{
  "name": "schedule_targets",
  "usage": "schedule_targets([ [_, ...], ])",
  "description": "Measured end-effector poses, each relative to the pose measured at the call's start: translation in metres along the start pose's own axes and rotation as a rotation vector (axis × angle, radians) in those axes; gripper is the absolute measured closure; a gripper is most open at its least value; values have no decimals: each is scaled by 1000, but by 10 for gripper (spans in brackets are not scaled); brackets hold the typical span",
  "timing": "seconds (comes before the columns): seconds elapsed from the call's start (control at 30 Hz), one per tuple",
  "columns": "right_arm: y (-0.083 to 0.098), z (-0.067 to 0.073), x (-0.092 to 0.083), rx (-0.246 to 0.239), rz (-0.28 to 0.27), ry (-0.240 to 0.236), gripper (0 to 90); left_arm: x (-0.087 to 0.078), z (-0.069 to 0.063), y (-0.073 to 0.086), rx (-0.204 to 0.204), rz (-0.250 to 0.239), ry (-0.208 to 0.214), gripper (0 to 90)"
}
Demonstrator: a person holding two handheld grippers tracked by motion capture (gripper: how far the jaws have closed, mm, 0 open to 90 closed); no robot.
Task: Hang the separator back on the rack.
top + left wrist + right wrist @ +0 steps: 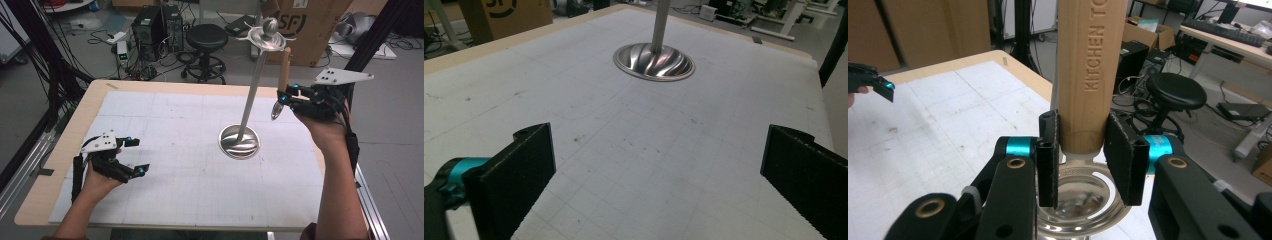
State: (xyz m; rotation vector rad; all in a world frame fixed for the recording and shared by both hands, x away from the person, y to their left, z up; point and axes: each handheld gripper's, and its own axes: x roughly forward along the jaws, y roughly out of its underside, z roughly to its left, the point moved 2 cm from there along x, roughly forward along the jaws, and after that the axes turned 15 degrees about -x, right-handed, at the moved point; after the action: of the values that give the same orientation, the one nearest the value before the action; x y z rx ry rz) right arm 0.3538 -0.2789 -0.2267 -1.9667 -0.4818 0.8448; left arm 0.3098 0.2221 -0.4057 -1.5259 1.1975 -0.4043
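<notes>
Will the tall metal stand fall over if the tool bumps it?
Maybe. The stand has a thin pole and carries hooks high up, so it may wobble. Its wide base lies flat on the table, probably steadying it.

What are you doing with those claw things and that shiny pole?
A person holds a claw in each hand at a table. The right claw is shut on a wooden-handled kitchen utensil, holding it upright in the air beside a tall metal stand with hooks at its top. The left claw rests open, low over the table, holding nothing. The utensil is not on the stand yet.
</notes>
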Motion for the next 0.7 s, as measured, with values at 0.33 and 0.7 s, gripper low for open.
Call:
schedule_targets([
  [0.33,-1,1,2,-8,-5,-23,666,1,0,1,0,6,5,16],
  [0.7,-1,2,-1,-9,-11,-43,514,1,0,1,1,7,4,16],
])
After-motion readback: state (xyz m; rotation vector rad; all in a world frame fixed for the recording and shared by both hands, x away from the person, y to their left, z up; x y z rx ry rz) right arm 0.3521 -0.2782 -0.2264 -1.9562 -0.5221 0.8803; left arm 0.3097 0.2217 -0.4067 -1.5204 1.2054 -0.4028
